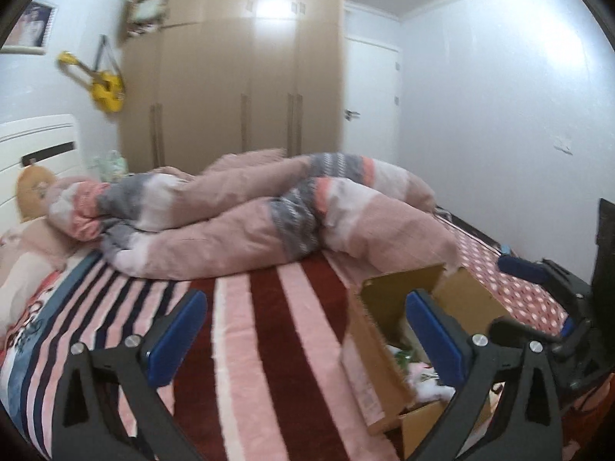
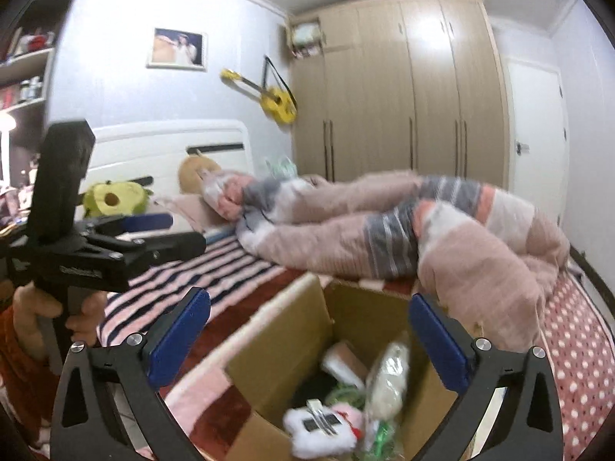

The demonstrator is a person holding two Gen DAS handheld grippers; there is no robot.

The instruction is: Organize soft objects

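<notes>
We see the cardboard box (image 2: 276,349) cut off below, its soft toys (image 2: 319,428) blurred, partly hidden.

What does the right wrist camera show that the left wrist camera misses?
Only the right wrist view shows the green avocado plush toy and the wall shelves. Only the left wrist view shows the right hand-held gripper. Both show the open brown cardboard box, the rumpled pink-and-grey quilt and the yellow toy guitar.
</notes>
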